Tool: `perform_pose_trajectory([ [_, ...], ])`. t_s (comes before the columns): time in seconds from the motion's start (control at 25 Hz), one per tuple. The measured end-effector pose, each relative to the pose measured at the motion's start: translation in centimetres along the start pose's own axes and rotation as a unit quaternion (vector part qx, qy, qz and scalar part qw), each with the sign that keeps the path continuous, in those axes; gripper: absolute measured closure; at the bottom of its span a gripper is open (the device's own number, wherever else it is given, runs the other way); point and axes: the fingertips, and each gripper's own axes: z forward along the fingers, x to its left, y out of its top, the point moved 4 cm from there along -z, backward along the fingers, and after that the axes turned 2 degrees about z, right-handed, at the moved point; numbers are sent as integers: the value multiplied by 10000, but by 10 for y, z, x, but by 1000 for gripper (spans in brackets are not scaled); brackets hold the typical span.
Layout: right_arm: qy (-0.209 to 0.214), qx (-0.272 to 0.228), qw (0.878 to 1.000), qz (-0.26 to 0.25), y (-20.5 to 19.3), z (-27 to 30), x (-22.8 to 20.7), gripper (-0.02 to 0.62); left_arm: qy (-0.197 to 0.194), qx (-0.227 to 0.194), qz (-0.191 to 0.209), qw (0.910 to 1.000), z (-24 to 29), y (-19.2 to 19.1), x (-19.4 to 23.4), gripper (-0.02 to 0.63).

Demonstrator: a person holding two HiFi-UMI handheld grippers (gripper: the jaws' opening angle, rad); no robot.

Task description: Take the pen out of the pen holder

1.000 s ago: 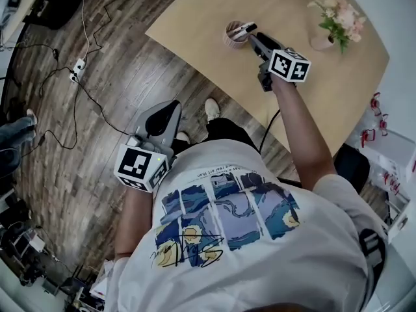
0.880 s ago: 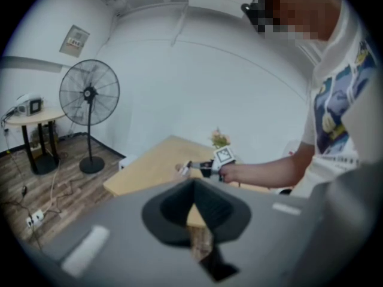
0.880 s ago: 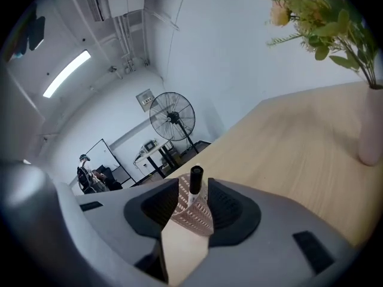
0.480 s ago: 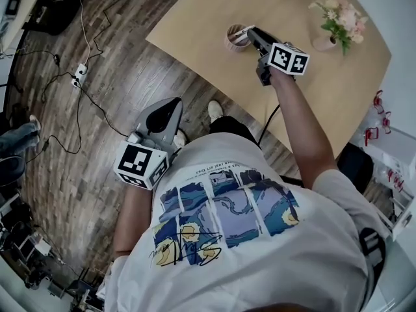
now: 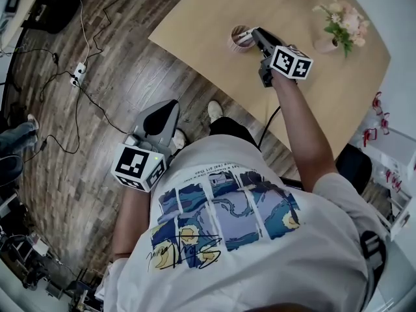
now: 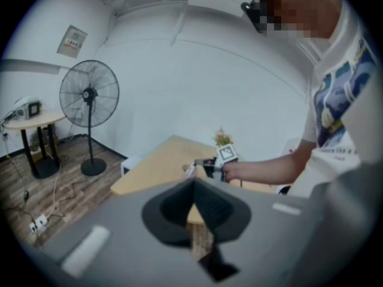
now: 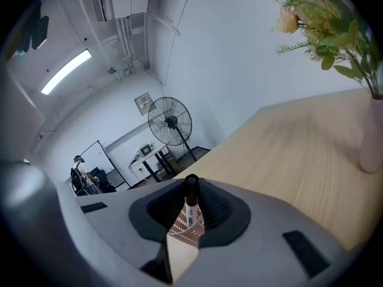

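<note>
Our right tongs (image 5: 253, 36), jaws just closing, clamp the black-capped white pen (image 7: 191, 203) upright in the brown cylindrical pen holder (image 5: 238, 39) near the pale wooden counter's (image 5: 312, 90) left edge, ready for lifting; our left tongs (image 5: 164, 119), together, hang empty.

pen (image 7: 191, 203): white barrel, black cap uppermost, upright, lower end inside holder | pen holder (image 5: 238, 39): round brown patterned cup, upright on wooden table (image 5: 312, 90), near edge
</note>
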Motion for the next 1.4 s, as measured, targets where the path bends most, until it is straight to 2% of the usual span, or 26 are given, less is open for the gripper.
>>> perform_pose_trajectory([
  [0.52, -221, -329, 9988, -290, 19, -25, 23, 534, -90, -133, 6, 9999, -28, -5, 10, 597],
  [1.4, -256, -1230, 9865, -1049, 64, -108, 114, 535, -443, -467, 77, 9979, -80, -20, 11, 597],
])
